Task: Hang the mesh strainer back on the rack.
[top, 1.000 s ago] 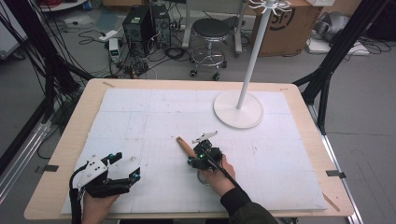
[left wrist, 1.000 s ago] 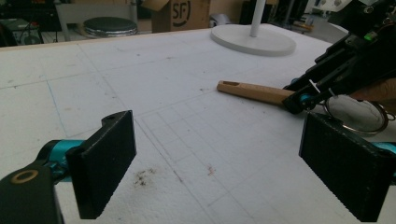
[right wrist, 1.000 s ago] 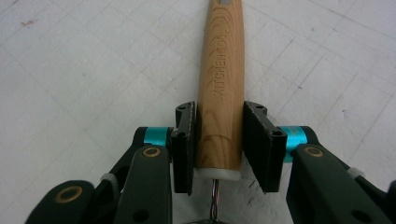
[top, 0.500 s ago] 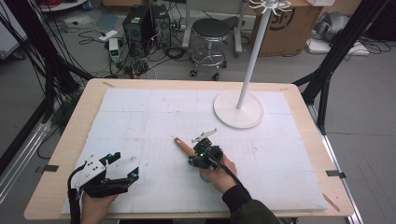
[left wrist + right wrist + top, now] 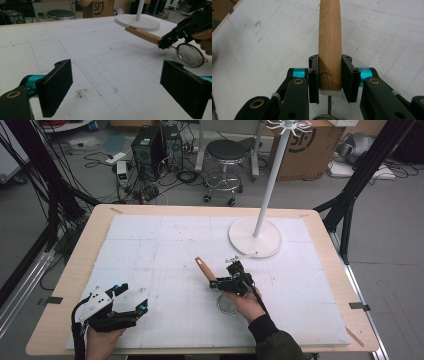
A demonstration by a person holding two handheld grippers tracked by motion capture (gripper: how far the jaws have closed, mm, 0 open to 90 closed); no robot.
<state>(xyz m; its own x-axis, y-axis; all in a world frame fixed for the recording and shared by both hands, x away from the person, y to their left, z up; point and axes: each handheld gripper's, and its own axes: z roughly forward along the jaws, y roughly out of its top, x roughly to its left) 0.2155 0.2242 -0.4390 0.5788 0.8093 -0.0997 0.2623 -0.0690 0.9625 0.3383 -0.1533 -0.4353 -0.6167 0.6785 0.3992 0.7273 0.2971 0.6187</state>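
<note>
You've got the strainer [image 5: 227, 304] in hand: its wooden handle [image 5: 329, 47] sits squarely between the jaws of your right tool [image 5: 329, 79], which are closed tight on the end nearest the mesh. The mesh bowl [image 5: 191, 55] hangs low, toward the bench's near edge, and the handle tips up and away toward the far edge. So the pickup looks done, and the strainer seems lifted just clear of the white foam sheet [image 5: 165, 250], around the middle of the bench. What's left, I'd judge, is the carry to the white stand [image 5: 255, 236] by the far right corner, whose hooks may be the target. Your left tool [image 5: 131, 302] waits near the near left corner, jaws wide apart, holding nothing.
</note>
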